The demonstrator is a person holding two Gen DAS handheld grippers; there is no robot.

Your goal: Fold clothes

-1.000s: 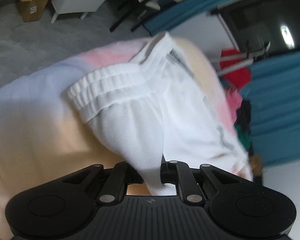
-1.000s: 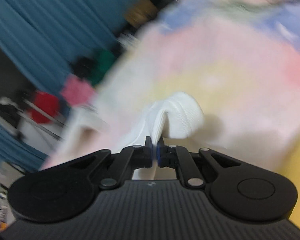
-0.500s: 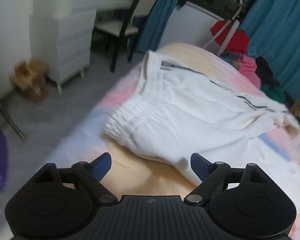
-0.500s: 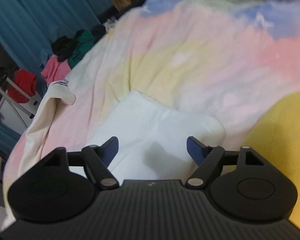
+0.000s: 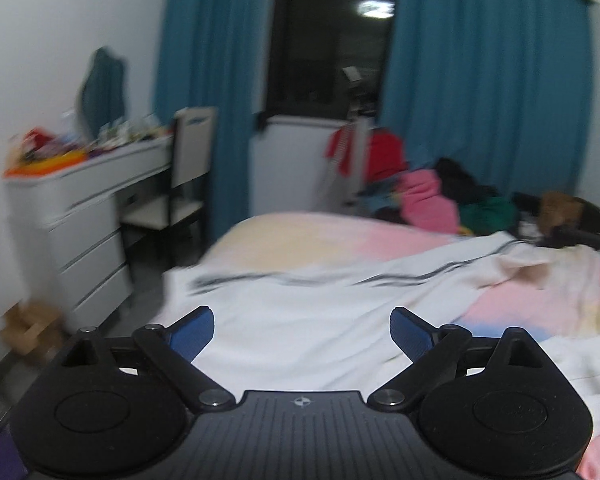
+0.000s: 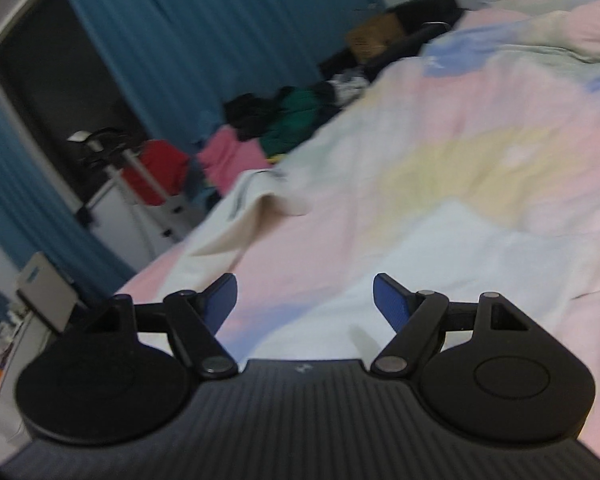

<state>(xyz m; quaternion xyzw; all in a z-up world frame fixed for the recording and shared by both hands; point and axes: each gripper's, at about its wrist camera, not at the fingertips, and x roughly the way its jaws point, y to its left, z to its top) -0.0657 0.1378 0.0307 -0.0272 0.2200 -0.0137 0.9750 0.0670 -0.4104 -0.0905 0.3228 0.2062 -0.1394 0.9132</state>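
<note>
The white soft cotton trousers (image 5: 300, 312) in the frame's centre look light and floppy; my left gripper (image 5: 302, 330) is opening, empty, my right gripper (image 6: 304, 300) wide, empty. I would pinch the hem.

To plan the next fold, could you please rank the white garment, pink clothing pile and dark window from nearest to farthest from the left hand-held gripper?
1. White striped garment, directly ahead on the bed.
2. Pink clothing pile, beyond, right.
3. Dark window, farthest, centre.
</note>
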